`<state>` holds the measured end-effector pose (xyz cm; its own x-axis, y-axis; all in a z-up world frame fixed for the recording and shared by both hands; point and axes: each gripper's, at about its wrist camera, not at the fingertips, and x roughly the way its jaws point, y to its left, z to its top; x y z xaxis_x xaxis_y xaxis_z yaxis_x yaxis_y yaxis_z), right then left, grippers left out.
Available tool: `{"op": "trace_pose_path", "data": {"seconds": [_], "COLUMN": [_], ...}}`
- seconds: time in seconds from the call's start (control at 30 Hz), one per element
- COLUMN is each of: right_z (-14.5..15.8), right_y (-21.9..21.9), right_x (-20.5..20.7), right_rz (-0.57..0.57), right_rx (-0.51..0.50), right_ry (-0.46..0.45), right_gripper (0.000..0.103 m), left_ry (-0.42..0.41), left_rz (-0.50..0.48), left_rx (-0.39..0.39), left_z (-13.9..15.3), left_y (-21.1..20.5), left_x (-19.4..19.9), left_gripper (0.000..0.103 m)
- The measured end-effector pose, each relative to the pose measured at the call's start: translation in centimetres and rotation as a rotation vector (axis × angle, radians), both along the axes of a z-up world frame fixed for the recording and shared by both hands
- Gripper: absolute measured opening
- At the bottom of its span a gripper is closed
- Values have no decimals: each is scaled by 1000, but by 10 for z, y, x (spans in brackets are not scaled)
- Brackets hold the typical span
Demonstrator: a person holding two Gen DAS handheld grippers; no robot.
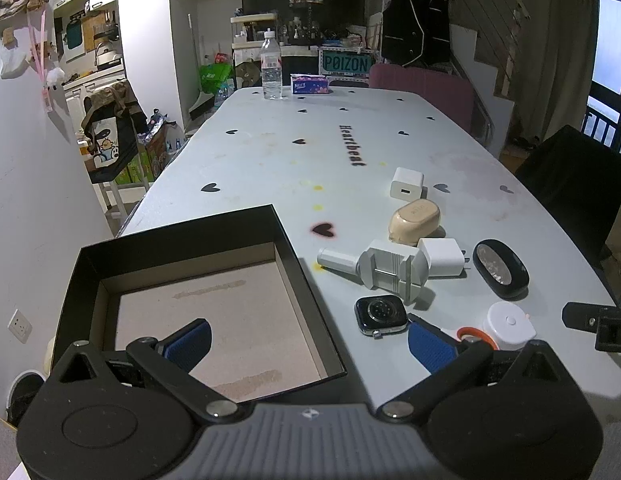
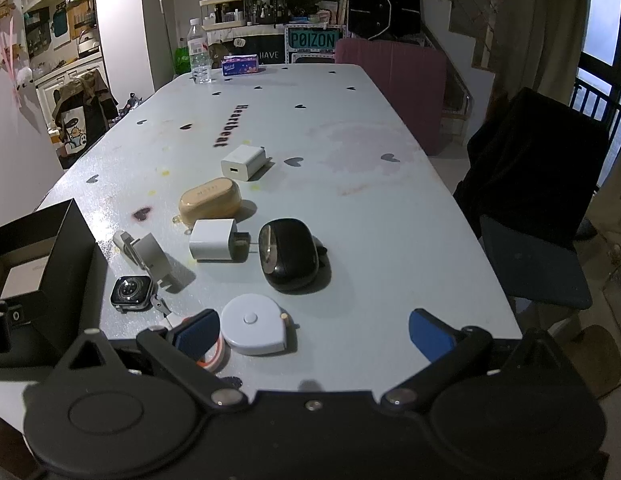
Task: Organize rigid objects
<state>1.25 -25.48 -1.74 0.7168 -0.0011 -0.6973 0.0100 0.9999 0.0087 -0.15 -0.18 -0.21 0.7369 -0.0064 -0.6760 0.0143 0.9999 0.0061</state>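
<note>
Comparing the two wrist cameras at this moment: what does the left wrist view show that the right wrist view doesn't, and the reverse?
Only the left wrist view shows the whole open black box with its bare floor; the open left gripper hovers above its near right corner.

Only the right wrist view shows the white tape measure unobstructed, between the fingers of the open right gripper, plus the dark chair nearly whole.

Both show the smartwatch, two white chargers, the beige case, the black case and the water bottle.
</note>
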Motion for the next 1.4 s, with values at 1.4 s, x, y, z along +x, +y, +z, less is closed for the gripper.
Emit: {"op": "trace_pose_path", "data": {"seconds": [1.4], "right_z": [-5], "right_y": [-1], "right_x": [-1], "right_rz": [-1], "right_rx": [0], "right_ry": [23], "right_gripper": [102], "left_ry": [7], "left_rz": [-2], "left_rx": [-4], "left_z": [-15], "left_y": [-7], "left_x": [4], "left_gripper": [103]}}
